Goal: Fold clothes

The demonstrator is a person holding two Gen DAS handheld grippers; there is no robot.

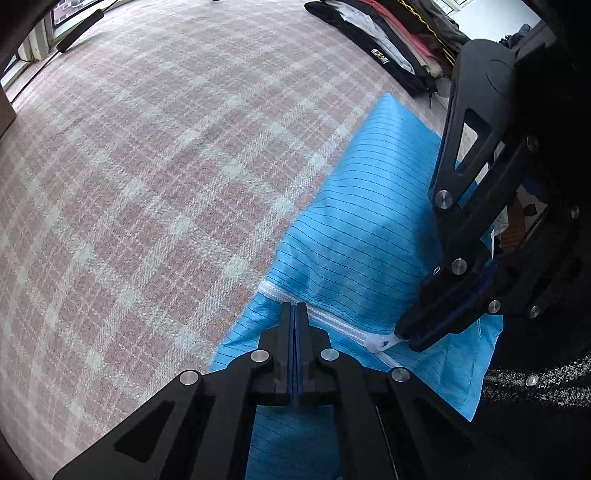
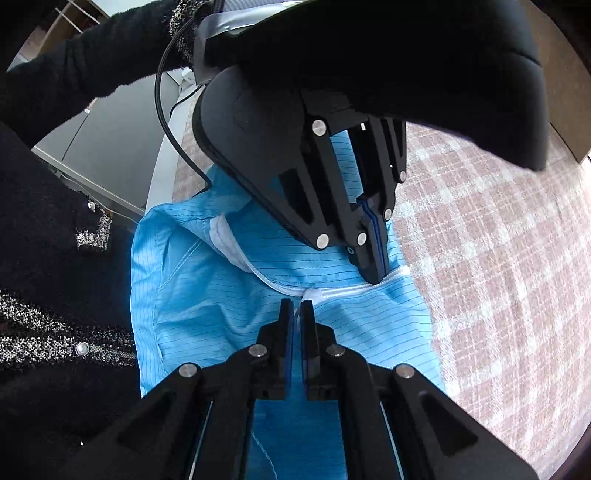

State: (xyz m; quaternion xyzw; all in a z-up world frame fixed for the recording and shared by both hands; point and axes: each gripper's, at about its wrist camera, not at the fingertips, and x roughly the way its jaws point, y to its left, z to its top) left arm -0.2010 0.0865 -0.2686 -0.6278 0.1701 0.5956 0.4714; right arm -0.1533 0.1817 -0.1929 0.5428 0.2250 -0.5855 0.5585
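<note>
A light blue pinstriped garment [image 1: 354, 229] with a white zipper [image 1: 332, 319] lies on a plaid cloth; it also shows in the right wrist view [image 2: 229, 295]. My left gripper [image 1: 296, 306] is shut on the garment's zipper edge; it also shows in the right wrist view [image 2: 376, 278]. My right gripper [image 2: 296, 304] is nearly shut, pinching the white zipper pull [image 2: 312, 294]. In the left wrist view the right gripper [image 1: 404, 338] is at the zipper pull [image 1: 380, 341].
The pink and white plaid cloth [image 1: 147, 184] covers the surface. A pile of dark and reddish clothes [image 1: 388, 33] lies at the far right. The person's black sparkly cardigan [image 2: 55, 314] is close on the left. A black cable [image 2: 166, 110] hangs near the left gripper.
</note>
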